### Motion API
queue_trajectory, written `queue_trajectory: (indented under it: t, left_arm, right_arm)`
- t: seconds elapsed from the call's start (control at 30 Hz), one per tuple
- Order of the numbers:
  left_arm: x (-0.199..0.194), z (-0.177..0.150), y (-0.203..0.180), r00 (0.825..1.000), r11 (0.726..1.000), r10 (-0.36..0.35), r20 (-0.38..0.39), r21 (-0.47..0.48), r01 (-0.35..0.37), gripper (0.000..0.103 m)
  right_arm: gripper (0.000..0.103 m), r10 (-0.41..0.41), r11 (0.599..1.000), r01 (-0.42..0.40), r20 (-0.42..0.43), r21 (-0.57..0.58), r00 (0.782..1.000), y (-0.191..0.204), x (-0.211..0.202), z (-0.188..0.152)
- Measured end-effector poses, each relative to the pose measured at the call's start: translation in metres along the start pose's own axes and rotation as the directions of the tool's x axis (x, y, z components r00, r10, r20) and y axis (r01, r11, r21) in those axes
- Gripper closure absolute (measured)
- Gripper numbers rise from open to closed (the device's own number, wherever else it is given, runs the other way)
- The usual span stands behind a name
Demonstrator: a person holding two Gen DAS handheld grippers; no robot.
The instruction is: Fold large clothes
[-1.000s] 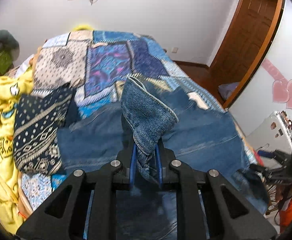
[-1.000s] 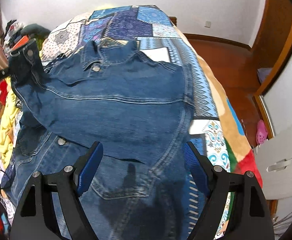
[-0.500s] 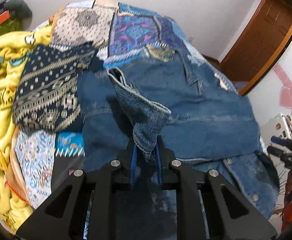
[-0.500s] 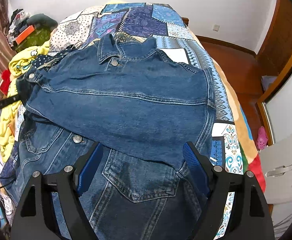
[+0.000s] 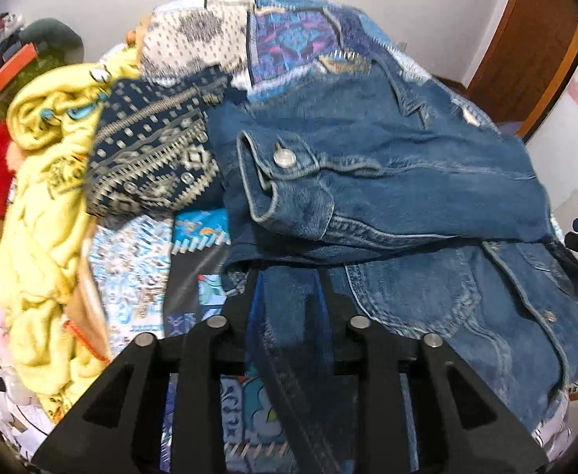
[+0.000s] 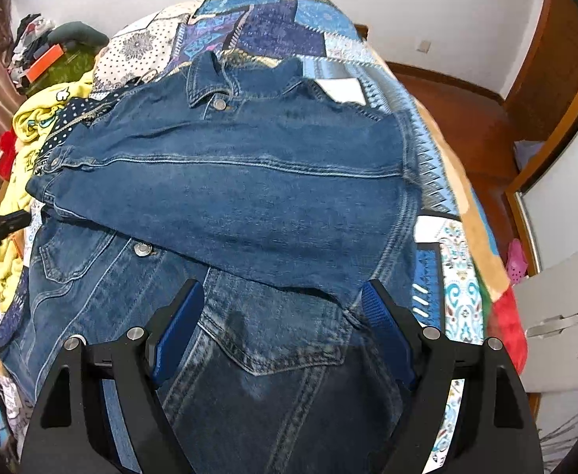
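Note:
A blue denim jacket (image 6: 249,205) lies front up on the patchwork bed, collar at the far end. One sleeve is folded across the chest, and its buttoned cuff (image 5: 281,173) rests at the jacket's left edge. My left gripper (image 5: 289,276) is open just short of that cuff, with nothing between its fingers. It shows as a dark shape at the left edge of the right wrist view (image 6: 0,225). My right gripper (image 6: 285,316) is open and empty, hovering over the jacket's lower front and chest pocket.
A navy patterned garment (image 5: 154,158) and a yellow blanket (image 5: 44,213) lie left of the jacket. A patchwork quilt (image 6: 273,27) covers the bed. The bed's right edge drops to a wooden floor (image 6: 470,126), near a wooden door (image 5: 526,47).
My left gripper carried the sleeve cuff down across the jacket, laid it at the left edge and opened. The right gripper stayed open above the lower front.

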State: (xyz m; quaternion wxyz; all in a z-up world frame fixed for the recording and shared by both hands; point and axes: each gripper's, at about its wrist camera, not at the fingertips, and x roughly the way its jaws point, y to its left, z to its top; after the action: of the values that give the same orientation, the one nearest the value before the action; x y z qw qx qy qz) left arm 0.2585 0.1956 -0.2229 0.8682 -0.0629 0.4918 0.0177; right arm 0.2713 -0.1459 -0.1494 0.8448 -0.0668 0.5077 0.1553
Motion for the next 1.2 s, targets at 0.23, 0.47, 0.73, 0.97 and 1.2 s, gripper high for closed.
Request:
queue_trajectory:
  t: [0.23, 0.47, 0.73, 0.97, 1.2]
  left_arm:
    - [-0.078, 0.001, 0.005, 0.987, 1.0, 0.026, 0.158, -0.014, -0.024, 0.048]
    - [-0.119, -0.025, -0.002, 0.98, 1.0, 0.0, 0.2, 0.003, -0.001, 0.03]
    - [-0.087, -0.078, -0.007, 0.997, 0.999, -0.027, 0.076, -0.039, 0.03, 0.022]
    - [-0.051, -0.112, -0.008, 0.992, 0.986, -0.116, -0.04, -0.124, 0.11, 0.022]
    - [-0.021, -0.133, -0.008, 0.97, 0.953, -0.218, -0.112, -0.237, 0.187, 0.022]
  right_arm:
    - [0.024, -0.055, 0.998, 0.057, 0.146, -0.006, 0.988, -0.005, -0.044, -0.005]
    - [0.023, -0.095, 0.995, 0.101, 0.261, -0.008, 0.961, -0.014, -0.077, -0.024]
    - [0.022, -0.138, 0.99, 0.136, 0.219, 0.022, 0.966, -0.037, -0.077, -0.057]
    - [0.022, -0.123, 0.992, 0.122, 0.098, 0.014, 0.988, -0.053, -0.06, -0.092]
    - [0.022, 0.009, 0.992, -0.011, 0.016, 0.127, 1.0, -0.068, -0.036, -0.115]
